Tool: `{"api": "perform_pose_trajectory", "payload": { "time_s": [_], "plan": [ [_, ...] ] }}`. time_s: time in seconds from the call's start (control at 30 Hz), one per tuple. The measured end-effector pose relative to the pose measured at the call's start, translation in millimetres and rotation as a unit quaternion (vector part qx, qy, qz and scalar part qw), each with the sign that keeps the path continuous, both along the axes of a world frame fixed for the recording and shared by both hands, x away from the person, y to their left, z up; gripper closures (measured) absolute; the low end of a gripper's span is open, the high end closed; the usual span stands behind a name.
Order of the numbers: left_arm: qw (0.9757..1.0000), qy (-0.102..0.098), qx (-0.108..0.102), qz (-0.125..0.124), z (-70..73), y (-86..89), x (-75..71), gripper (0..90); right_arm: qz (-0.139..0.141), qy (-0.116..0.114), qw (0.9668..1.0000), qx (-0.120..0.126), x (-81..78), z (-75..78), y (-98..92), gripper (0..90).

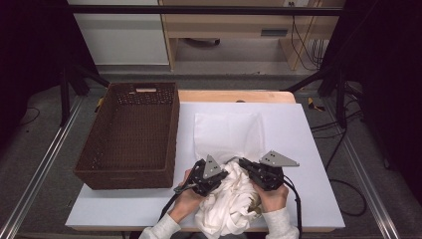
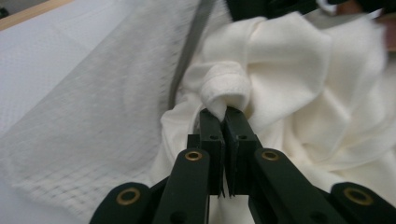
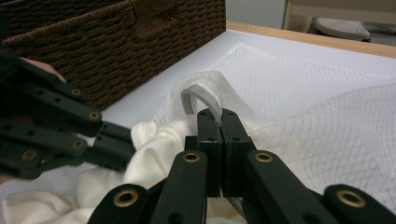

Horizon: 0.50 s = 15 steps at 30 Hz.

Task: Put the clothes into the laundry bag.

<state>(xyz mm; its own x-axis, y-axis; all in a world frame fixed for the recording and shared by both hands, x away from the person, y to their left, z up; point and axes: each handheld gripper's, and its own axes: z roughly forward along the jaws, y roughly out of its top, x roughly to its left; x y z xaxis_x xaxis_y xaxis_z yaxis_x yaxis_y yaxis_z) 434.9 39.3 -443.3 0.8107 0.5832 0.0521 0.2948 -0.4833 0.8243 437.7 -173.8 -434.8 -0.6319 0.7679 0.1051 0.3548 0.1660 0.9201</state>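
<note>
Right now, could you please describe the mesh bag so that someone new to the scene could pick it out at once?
Start from the brown wicker basket on the table's left; the mesh bag lies flat just right of it on the white sheet. Its near edge, a grey band, is pinched in the right gripper, next to the cream garment. Unlike that bunched, opaque cloth, the bag is see-through white netting.

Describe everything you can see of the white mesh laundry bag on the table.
The mesh laundry bag is white netting with a grey zipper edge, lying mostly flat on the white tabletop right of the wicker basket. Its near end is lifted: the right gripper pinches the grey edge there, and the crumpled cream garment bunches against that opening.
</note>
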Motion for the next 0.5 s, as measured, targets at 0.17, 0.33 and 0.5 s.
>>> {"api": "perform_pose_trajectory", "payload": {
  "time_s": [0.17,0.33,0.5],
  "plan": [
    [0.9997,0.013,0.019,0.001,-6.0,-21.3,10.1,86.1,0.003,0.001,1.0,0.002,0.3,-0.6,0.8,89.0],
    [0.9983,0.011,0.051,0.028,-16.8,-38.5,24.1,85.8,0.014,-0.001,0.9999,0.006,-1.0,1.5,2.3,89.0],
    [0.9966,0.008,0.059,0.057,-24.6,-43.4,32.3,85.6,0.017,-0.009,0.9997,-0.016,-7.2,7.9,4.6,89.0]
  ]
}}
